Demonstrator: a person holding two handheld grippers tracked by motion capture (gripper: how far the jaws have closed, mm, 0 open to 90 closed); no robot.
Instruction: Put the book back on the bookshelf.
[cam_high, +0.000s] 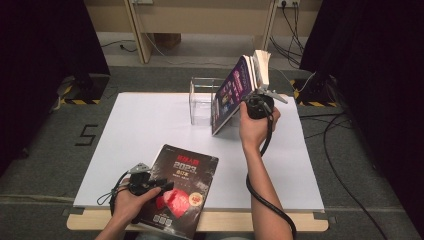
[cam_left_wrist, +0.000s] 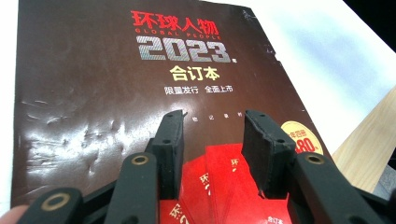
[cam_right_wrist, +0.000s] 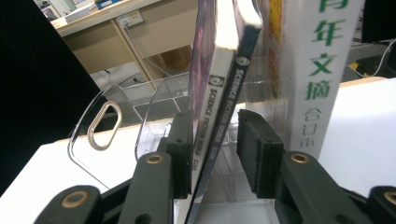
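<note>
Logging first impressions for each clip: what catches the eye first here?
The purple magazine leaning against the books in the clear rack at the table's far side, its spine between the right gripper's open jaws. Nearer, a dark magazine lies flat at the front edge, under the left gripper.

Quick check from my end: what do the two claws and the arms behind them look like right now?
Both claws are black. The left claw carries a grey three-cornered plate on top, with a thin black cable looping behind it. The right claw has the same grey plate and a thick black cable trailing down along the forearm. Its jaws have brass-coloured pivot rivets and ribbed pads. The forearms are bare, no sleeves.
</note>
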